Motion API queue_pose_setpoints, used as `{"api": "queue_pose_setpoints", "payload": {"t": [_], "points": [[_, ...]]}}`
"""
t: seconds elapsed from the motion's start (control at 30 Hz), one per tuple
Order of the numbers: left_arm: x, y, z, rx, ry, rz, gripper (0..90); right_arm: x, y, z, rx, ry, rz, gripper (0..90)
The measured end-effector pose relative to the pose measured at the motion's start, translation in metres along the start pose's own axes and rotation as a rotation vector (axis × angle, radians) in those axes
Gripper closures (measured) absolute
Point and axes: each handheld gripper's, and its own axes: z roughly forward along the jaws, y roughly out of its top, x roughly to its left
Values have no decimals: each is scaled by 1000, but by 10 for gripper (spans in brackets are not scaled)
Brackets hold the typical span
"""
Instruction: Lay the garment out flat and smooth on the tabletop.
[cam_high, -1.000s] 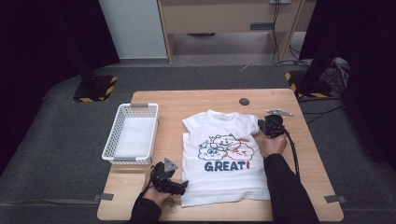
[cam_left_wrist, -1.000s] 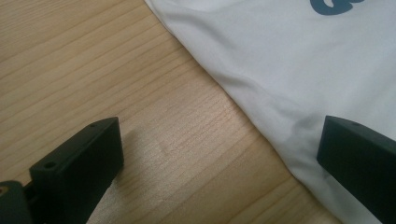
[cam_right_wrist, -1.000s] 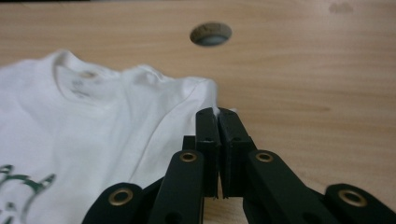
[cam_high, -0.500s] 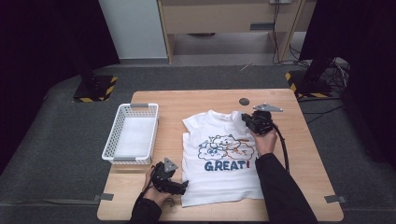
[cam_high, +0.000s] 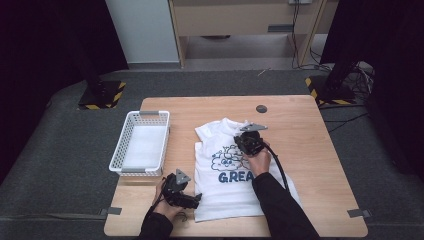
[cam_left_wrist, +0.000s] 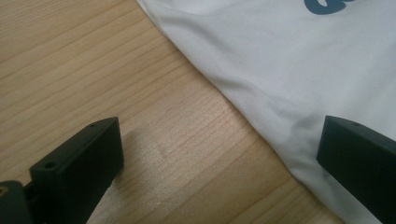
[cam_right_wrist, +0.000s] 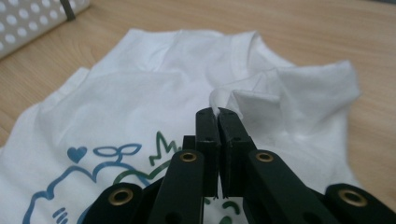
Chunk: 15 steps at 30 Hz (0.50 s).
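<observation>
Sleeve folded over shirt (cam_high: 235, 170) on worktop (cam_high: 310, 150).
Right tool (cam_right_wrist: 217, 111) clenched on sleeve (cam_right_wrist: 261, 100); left tool (cam_left_wrist: 219, 140) released by hem, near front edge.

The high view is evenly lit from above, bright on the bench (cam_high: 310, 150) and falling to near black at both sides, and it is soft and coarse-grained throughout. Beside the shirt (cam_left_wrist: 280, 60) in the left gripper view, the wood grain is sharp and the tongs (cam_left_wrist: 219, 163) cast only a faint shadow. In the right gripper view the near tongs (cam_right_wrist: 217, 116) blur slightly; no glare.
</observation>
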Motion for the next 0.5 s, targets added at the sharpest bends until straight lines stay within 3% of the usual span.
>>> {"api": "queue_pose_setpoints", "payload": {"t": [0.2, 0.4, 0.5], "points": [[0, 0, 0, 0, 0, 0, 0, 10, -16, 17, 64, -2, -24, 872], [0, 0, 0, 0, 1, 1, 0, 11, -17, 13, 55, 10, -22, 766], [0, 0, 0, -1, 1, 0, 0, 12, -10, 3, 17, 20, -16, 687]]}}
